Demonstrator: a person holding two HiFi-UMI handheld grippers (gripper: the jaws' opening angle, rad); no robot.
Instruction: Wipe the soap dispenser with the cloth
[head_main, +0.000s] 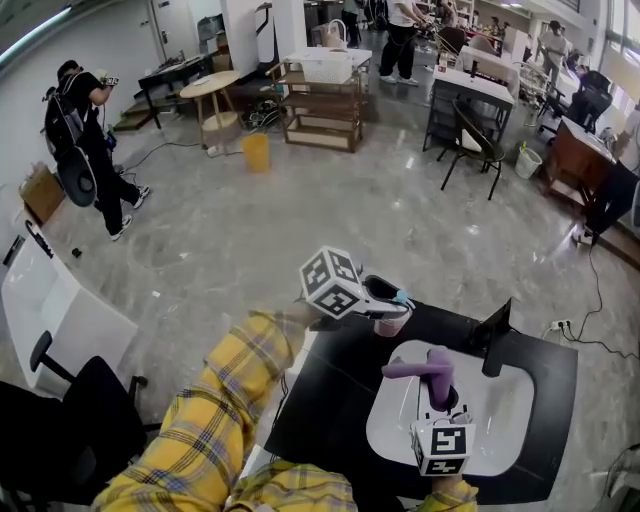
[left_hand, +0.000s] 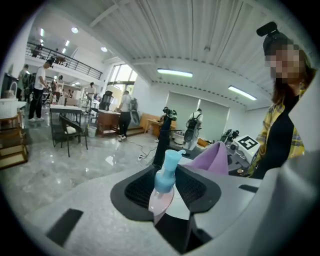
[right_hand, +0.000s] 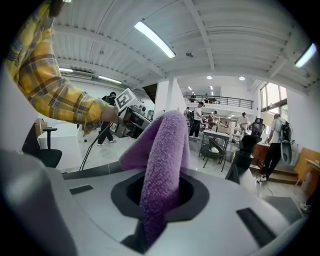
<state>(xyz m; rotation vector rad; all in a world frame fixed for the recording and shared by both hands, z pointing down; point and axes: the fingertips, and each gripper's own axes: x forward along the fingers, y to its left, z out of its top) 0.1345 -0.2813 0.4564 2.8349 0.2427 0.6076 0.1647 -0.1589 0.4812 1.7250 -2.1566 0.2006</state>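
Note:
My left gripper (head_main: 393, 303) is shut on the soap dispenser (head_main: 392, 322), a pale pink bottle with a light blue pump. It holds the bottle above the far left part of the black counter (head_main: 330, 400). In the left gripper view the soap dispenser (left_hand: 164, 185) stands upright between the dark pads (left_hand: 137, 192), with the left gripper (left_hand: 165, 195) closed around its body. My right gripper (head_main: 440, 400) is shut on the purple cloth (head_main: 425, 368), over the white basin (head_main: 500, 420). The purple cloth (right_hand: 162, 165) rises folded out of the right gripper (right_hand: 160, 197). Cloth and dispenser are a short way apart.
A black faucet (head_main: 495, 340) stands at the basin's far edge. A black office chair (head_main: 70, 420) and a white desk (head_main: 50, 300) are to the left. A person (head_main: 85, 130) stands far left; a yellow bin (head_main: 256, 152), tables and chairs lie farther off.

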